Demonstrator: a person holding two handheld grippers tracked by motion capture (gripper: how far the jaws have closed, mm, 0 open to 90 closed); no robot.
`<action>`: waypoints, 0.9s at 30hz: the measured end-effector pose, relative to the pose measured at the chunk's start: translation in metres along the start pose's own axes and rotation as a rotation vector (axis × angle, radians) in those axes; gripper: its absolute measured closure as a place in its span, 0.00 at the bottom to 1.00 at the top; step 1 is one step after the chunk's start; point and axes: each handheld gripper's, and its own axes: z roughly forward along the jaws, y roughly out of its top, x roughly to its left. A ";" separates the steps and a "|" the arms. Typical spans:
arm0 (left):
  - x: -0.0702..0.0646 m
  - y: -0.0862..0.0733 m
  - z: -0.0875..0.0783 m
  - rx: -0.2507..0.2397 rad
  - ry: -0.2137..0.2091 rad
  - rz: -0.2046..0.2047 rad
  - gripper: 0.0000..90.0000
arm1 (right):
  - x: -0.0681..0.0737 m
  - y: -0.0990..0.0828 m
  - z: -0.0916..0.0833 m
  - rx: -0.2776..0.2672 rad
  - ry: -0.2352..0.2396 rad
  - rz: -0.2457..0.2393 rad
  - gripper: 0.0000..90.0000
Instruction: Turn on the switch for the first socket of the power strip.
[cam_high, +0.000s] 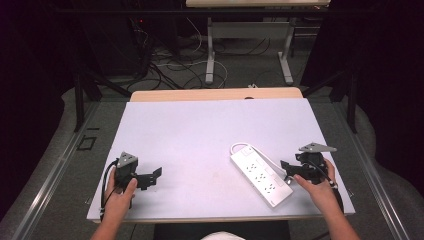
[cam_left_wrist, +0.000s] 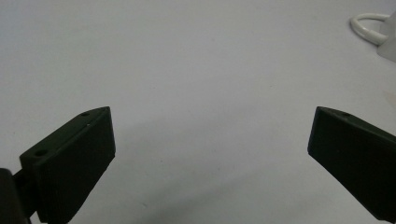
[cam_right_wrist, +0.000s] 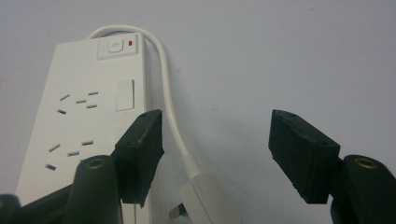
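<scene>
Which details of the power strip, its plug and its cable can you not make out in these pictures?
- Plug: right gripper view, its prongs are cut off by the bottom edge.
- Power strip: high view, socket markings too small; in the right gripper view the right gripper covers its near end.
- Cable: left gripper view, the loop runs off the right edge.

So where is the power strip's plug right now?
In the right gripper view the white plug lies on the table between the open jaws of the right gripper, close beside the power strip. In the high view this is the table's right side.
</scene>
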 end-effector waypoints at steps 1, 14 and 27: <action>0.000 0.000 0.000 0.001 0.000 0.000 0.01 | 0.000 0.000 0.000 -0.002 0.004 0.000 0.39; 0.000 0.000 0.000 0.012 -0.004 0.002 0.01 | 0.004 0.000 -0.002 0.007 0.045 0.015 0.48; 0.000 0.000 0.001 0.008 0.000 0.004 0.01 | 0.012 0.002 -0.003 -0.005 0.084 0.006 0.66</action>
